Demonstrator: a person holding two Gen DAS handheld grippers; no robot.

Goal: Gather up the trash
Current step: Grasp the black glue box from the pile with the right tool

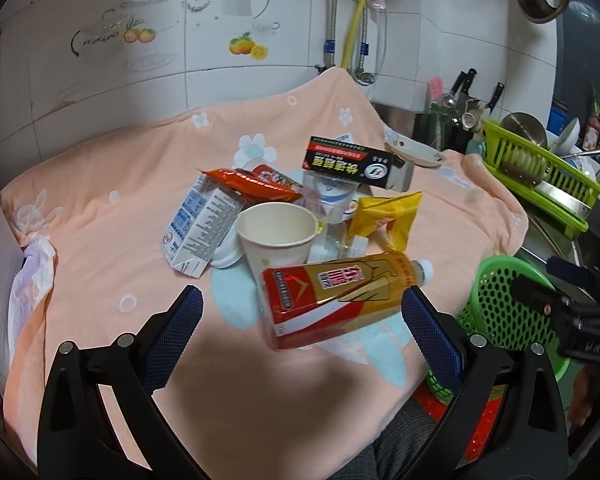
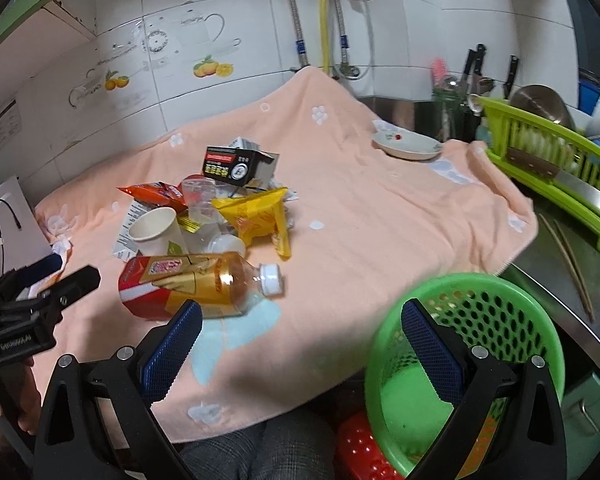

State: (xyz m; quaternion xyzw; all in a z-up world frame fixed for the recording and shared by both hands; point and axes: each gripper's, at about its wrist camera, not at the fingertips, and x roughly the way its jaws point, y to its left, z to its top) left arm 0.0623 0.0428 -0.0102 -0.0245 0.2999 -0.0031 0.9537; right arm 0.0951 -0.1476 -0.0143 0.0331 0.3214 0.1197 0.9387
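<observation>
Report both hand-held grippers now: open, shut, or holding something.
Left hand-held gripper: open, holding nothing; the bottle lies between its fingers, ungripped.
Right hand-held gripper: open, empty, beside the green basket.

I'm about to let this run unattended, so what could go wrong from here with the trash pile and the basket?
1. The bottle lies on its side between the open left gripper fingers; being round, it may roll or slip when squeezed.
2. The black box perches atop the clear cup; jostling the pile could topple it.
3. The green basket sits past the blanket edge, so a short drop may miss it.
</observation>
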